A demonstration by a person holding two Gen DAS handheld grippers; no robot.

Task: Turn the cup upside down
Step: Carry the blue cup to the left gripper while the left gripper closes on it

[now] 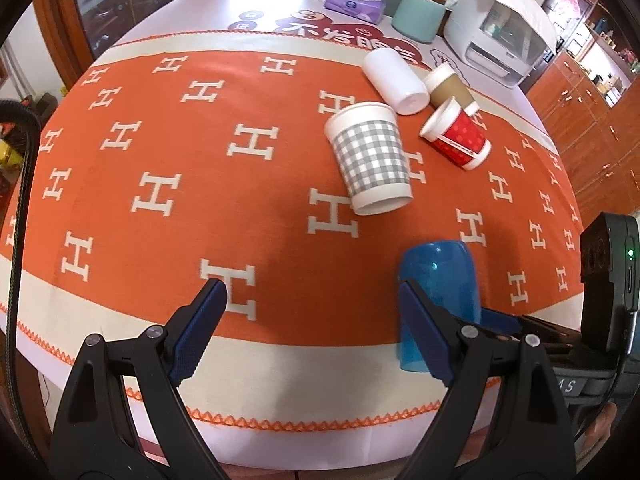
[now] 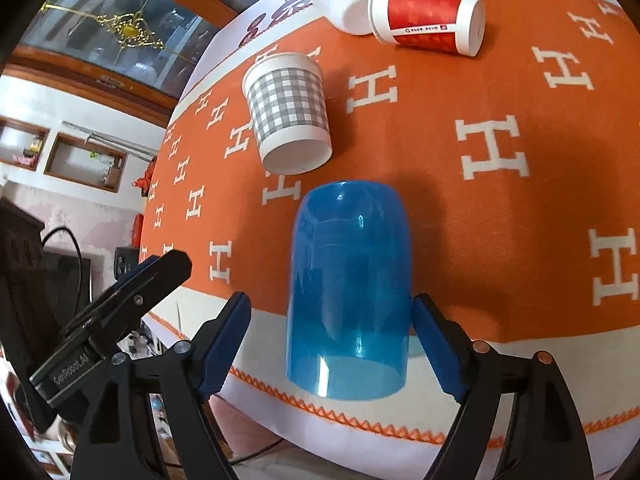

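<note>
A translucent blue plastic cup [image 2: 348, 292] stands upside down on the orange cloth near the table's front edge, rim down. My right gripper [image 2: 332, 312] is open, its fingers on either side of the cup without touching it. In the left wrist view the blue cup [image 1: 440, 300] sits just behind my left gripper's right finger. My left gripper [image 1: 312, 296] is open and empty above the cloth. The right gripper's body [image 1: 600, 300] shows at the right edge of that view.
A grey-checked paper cup [image 1: 370, 158], a red paper cup [image 1: 456, 134], a brown paper cup [image 1: 446, 86] and a white cup [image 1: 394, 80] lie on their sides farther back. A tissue box [image 1: 356, 0], a teal jar [image 1: 418, 14] and a white appliance [image 1: 496, 36] stand at the far edge.
</note>
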